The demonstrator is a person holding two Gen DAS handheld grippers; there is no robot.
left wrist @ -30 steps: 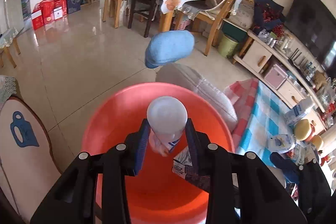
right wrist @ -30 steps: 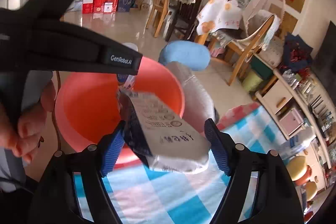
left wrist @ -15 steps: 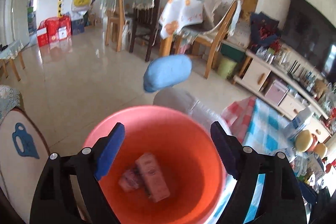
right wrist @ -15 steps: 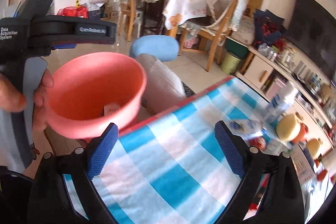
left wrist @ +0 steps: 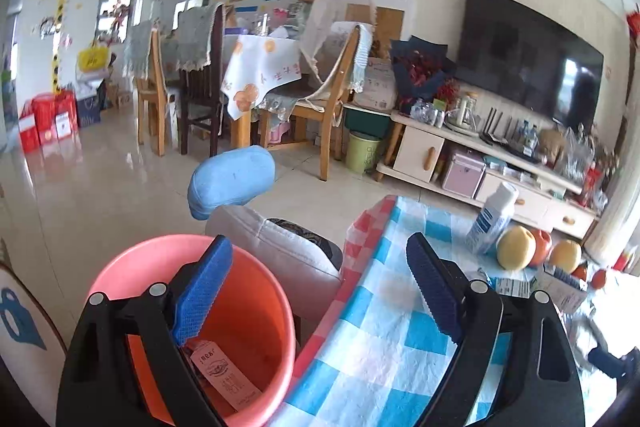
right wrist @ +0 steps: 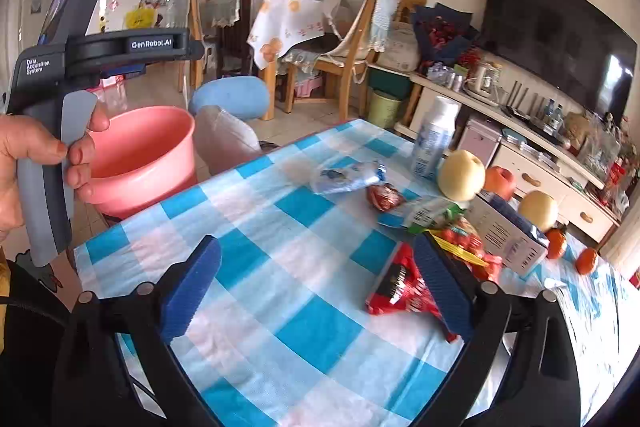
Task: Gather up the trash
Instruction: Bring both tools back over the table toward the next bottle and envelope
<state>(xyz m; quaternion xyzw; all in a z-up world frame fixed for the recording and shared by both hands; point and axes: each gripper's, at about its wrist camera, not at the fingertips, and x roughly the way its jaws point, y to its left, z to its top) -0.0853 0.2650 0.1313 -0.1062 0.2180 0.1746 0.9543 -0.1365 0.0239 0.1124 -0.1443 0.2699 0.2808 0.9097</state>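
Observation:
An orange-pink basin [left wrist: 120, 267] [right wrist: 160, 131] stands beside the blue-checked table [right wrist: 256, 259], with a pink carton [left wrist: 224, 383] lying in it. My left gripper [left wrist: 316, 247] hangs over the basin's right rim and the table edge, its jaws opening with nothing between them. My right gripper [right wrist: 316, 245] is above the tablecloth, jaws opening and empty. A red wrapper [right wrist: 400, 291] lies by its right finger. Further off lie a crumpled clear wrapper [right wrist: 348, 177], a small red wrapper [right wrist: 384, 197] and a green-white pack [right wrist: 428, 213].
A white bottle [right wrist: 434, 139], a box [right wrist: 508, 231], pale fruit [right wrist: 460, 175] and oranges [right wrist: 586, 261] sit on the table. A person's hand [right wrist: 24, 163] holds the left gripper's handle. A grey cushion [left wrist: 288, 255] and a blue stool [left wrist: 232, 179] lie behind the basin.
Both grippers let go of their items, a white bottle and a carton, over the basin and opened wide. Both then swung right, from the basin towards the table.

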